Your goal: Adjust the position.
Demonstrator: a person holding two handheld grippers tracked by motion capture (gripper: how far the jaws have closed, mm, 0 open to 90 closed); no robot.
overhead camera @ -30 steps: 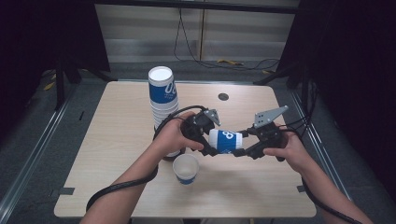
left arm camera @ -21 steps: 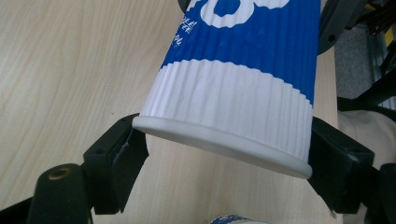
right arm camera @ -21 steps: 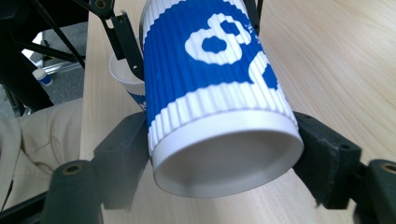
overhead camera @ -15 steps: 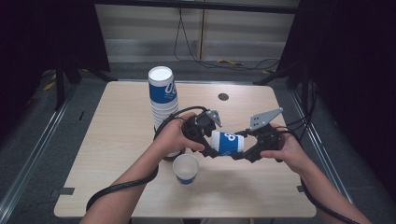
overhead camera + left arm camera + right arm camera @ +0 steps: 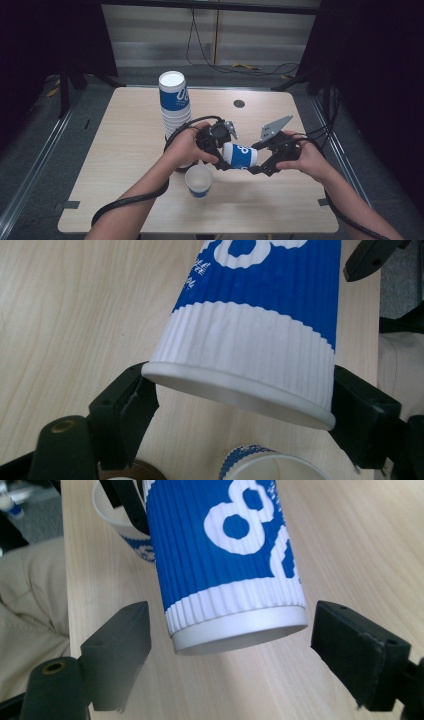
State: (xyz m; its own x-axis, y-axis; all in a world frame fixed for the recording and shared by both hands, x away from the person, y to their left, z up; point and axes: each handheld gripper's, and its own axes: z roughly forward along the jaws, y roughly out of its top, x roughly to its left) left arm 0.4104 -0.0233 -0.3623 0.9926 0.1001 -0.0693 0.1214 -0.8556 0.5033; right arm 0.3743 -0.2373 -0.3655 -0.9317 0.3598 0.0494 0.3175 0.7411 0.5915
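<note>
Since a second ago my right gripper (image 5: 230, 655) has let go, jaws opening clear of the ribbed paper cup (image 5: 240, 156); my left gripper (image 5: 240, 405) clamps its rim above the table (image 5: 125, 150); I withdraw straight

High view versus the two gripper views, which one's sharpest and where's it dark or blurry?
High view: even light on the wooden table, black surroundings, small soft detail. Left gripper view: ribs of the blue and white paper cup crisp, the near jaws dark and slightly soft. Right gripper view: the cup's print sharp, its base casts a faint shadow on the wood, the background blurs.
</note>
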